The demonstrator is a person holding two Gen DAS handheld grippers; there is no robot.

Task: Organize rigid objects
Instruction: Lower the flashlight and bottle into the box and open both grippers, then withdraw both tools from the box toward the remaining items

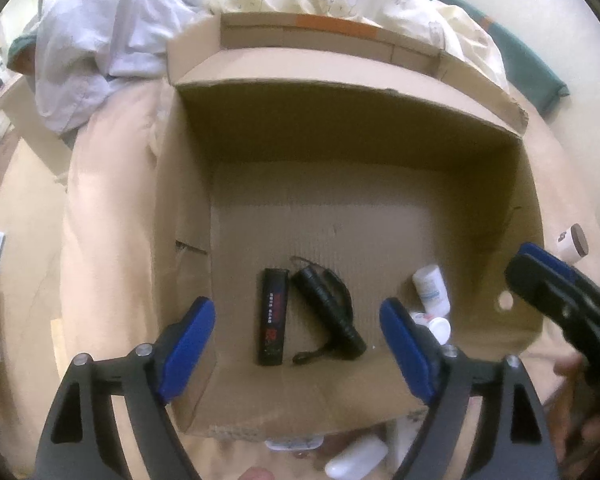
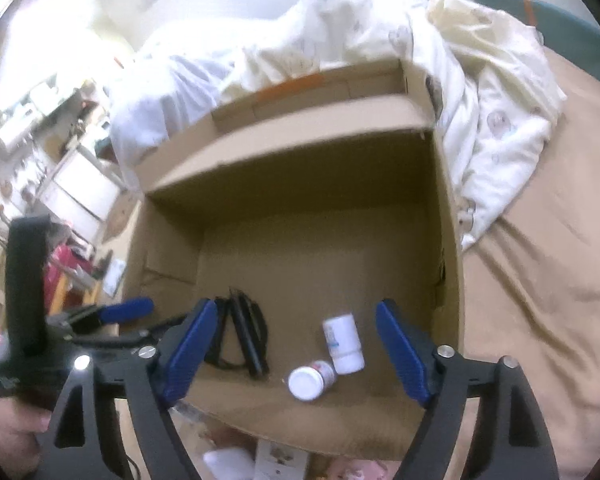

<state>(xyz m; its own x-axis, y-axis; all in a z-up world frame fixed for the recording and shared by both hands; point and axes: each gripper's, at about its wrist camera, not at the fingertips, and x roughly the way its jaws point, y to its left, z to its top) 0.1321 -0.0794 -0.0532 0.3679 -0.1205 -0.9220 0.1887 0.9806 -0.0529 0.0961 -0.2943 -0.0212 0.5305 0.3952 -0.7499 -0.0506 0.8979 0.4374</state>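
An open cardboard box (image 1: 340,120) (image 2: 300,152) sits on a bed. On its floor lie a black flat case with red print (image 1: 273,316), a black flashlight with a strap (image 1: 328,312) (image 2: 248,340), and two white bottles (image 1: 432,284) (image 2: 342,340), (image 1: 438,328) (image 2: 310,380). My left gripper (image 1: 296,348) is open and empty above the box's near edge. My right gripper (image 2: 296,352) is open and empty above the white bottles; it shows at the right of the left wrist view (image 1: 540,272).
A white and brown jar (image 1: 572,242) lies on the beige sheet right of the box. A white object (image 1: 356,458) lies in front of the box. Crumpled white bedding (image 2: 480,100) is piled behind the box. Shelves and furniture (image 2: 60,160) stand at the left.
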